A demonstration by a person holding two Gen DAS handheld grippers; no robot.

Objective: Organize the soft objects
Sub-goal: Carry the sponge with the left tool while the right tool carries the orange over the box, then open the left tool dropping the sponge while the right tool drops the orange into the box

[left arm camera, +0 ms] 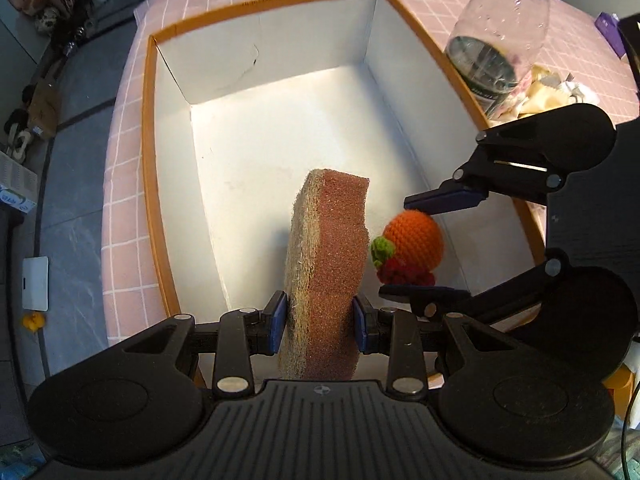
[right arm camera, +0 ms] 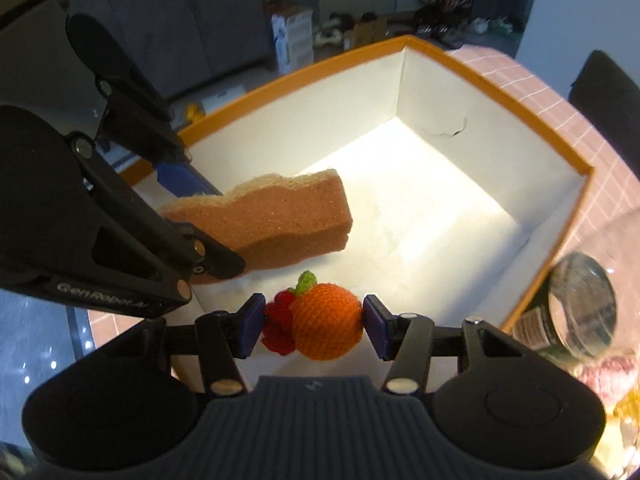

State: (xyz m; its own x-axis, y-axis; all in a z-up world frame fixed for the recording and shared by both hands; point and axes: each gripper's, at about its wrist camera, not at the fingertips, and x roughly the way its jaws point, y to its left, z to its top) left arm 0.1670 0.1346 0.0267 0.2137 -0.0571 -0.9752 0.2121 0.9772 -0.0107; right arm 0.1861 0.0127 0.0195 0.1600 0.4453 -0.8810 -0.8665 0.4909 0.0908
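Going left to right in the left wrist view, the pink checked table (left arm camera: 132,128) carries a box (left arm camera: 150,160) with an orange rim and white walls, and its floor is bare, so by my reading nothing has been put away yet and both soft things are about to go in. Over the near end of the box the left gripper (left arm camera: 320,322) is clamped on a sponge (left arm camera: 328,264), its blue pads pressed against the two broad faces with the sponge standing on edge and pointing down into the box. Just right of it, near but not touching, a crocheted orange (left arm camera: 414,246) with a green leaf and red trim is pinched between the pads of the right gripper (left arm camera: 432,246), also over the box interior close to the right wall. Further right, outside the box, a clear bottle (left arm camera: 500,32) stands on the table beside some crumpled wrappers (left arm camera: 552,92). What seems left is to lower and release both items inside, then gather any other soft things; whether more remain I cannot tell.
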